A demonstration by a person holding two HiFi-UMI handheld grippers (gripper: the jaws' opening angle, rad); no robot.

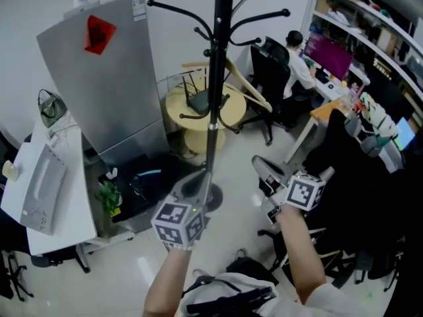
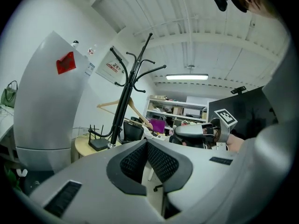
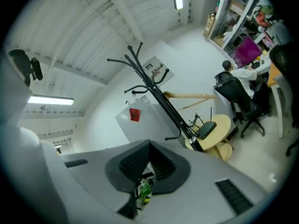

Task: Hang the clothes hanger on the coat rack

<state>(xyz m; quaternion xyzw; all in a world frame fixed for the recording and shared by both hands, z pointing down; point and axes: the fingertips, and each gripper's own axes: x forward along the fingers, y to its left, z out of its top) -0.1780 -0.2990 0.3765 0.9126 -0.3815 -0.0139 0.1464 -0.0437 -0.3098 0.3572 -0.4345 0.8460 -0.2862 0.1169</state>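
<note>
The black coat rack [image 1: 215, 78] stands in the middle of the floor, its pole rising to several curved hooks. A wooden clothes hanger [image 1: 248, 91] hangs on it, just behind the pole; it also shows in the left gripper view, hanger [image 2: 126, 107], and the right gripper view, hanger [image 3: 187, 96]. My left gripper [image 1: 193, 182] is held low in front of the rack's base, shut and empty [image 2: 146, 143]. My right gripper [image 1: 264, 167] is off to the right of the pole, also shut with nothing between its pads [image 3: 149, 146]. Neither gripper touches the hanger or the rack.
A tall grey cabinet [image 1: 106, 78] with a red sticker stands left of the rack. Behind the rack is a round wooden table [image 1: 228, 114] with a black router. A white desk [image 1: 53, 197] is at far left, a person [image 1: 301, 61] sits at a desk at back right, and black chairs [image 1: 357, 177] crowd the right.
</note>
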